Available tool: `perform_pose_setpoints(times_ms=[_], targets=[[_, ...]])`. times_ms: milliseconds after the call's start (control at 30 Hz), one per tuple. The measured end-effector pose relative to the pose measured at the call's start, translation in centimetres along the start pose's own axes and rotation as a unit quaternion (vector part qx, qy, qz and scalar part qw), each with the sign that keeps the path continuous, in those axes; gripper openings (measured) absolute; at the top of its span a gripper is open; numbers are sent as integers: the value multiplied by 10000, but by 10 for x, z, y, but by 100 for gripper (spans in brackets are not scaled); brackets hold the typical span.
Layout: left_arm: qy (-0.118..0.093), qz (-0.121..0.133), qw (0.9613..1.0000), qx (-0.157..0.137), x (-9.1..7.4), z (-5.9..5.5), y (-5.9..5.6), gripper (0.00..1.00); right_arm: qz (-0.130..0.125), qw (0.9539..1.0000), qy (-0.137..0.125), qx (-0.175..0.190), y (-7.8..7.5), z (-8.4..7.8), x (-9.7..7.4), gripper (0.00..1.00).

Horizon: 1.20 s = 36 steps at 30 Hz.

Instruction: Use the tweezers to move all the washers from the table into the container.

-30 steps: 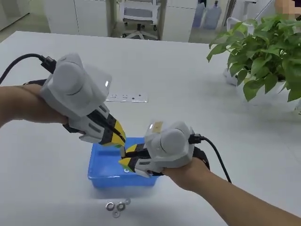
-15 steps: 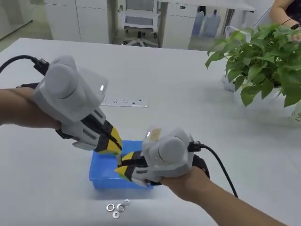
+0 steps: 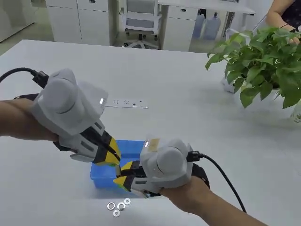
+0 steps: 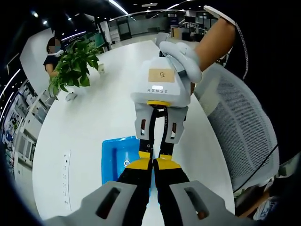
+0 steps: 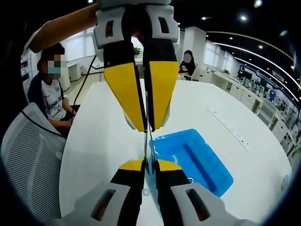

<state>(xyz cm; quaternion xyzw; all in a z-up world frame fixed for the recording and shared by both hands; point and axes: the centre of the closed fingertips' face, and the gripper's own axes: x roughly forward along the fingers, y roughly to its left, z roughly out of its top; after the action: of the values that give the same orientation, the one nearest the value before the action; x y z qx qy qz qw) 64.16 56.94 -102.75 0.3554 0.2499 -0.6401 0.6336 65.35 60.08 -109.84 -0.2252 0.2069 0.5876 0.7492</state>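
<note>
White table [image 3: 197, 84]: left gripper [image 3: 113, 157] & right gripper [image 3: 120, 181], both clamped on tweezers [image 5: 146, 146], have sunk over container [image 3: 129, 148]; washers [image 3: 117, 206] beside it = nxt pick

A leafy green potted plant [image 3: 263, 61] stands at the far right of the white table [image 3: 178, 84]. A white power strip [image 3: 126, 103] lies flat on the tabletop, well to its left. Beyond the table's far edge stand an office chair [image 3: 139, 20], water bottles [image 3: 213, 23] and white cabinets [image 3: 70, 21].
</note>
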Motion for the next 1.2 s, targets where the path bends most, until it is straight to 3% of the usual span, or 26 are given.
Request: perform_pose_setpoints(times_ms=[600,1200], targets=[[29,-95,9999,-116,17,-11,-24,6,175,9997,140,39,25,-21,8,11],[103,-202,9995,-225,29,-23,-40,6,282,9993,263,10,41,-37,18,11]])
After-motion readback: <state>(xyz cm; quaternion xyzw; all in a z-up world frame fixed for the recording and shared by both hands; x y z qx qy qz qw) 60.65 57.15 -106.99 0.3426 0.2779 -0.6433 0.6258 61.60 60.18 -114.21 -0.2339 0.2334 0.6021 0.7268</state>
